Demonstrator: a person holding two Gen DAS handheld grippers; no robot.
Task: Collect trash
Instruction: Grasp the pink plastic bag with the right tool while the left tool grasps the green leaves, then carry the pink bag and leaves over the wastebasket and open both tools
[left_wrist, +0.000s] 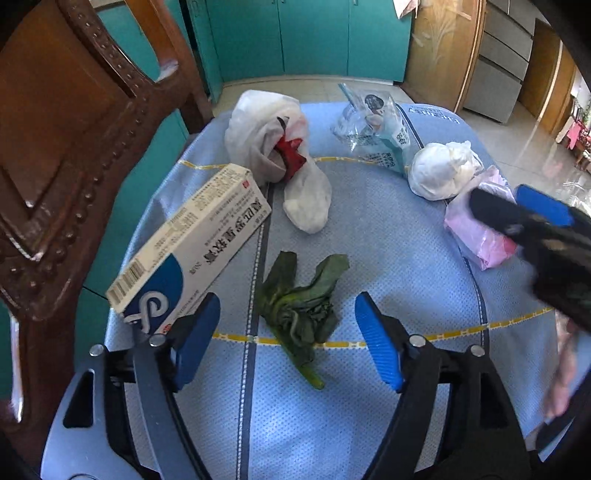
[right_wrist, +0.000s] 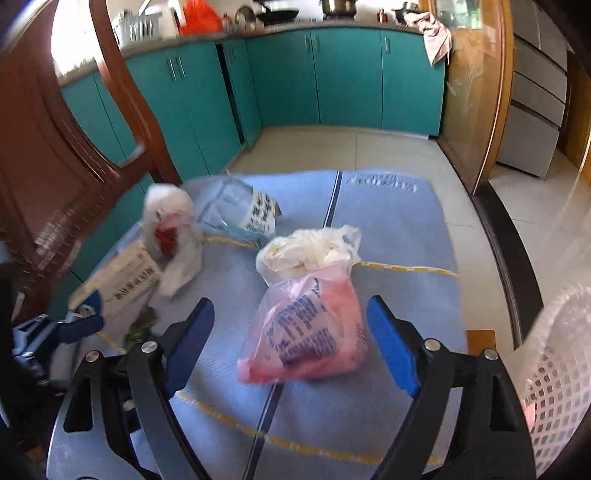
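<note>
Both grippers angle steeply downward, the left gripper and right gripper each with jaws spread wide, holding nothing.

Wrist views down onto shared mat

Wilted green leaf, medicine box, and pink bag lie apart on blue cloth.

teal cabinets, tiled floor, carved wooden chair
</note>
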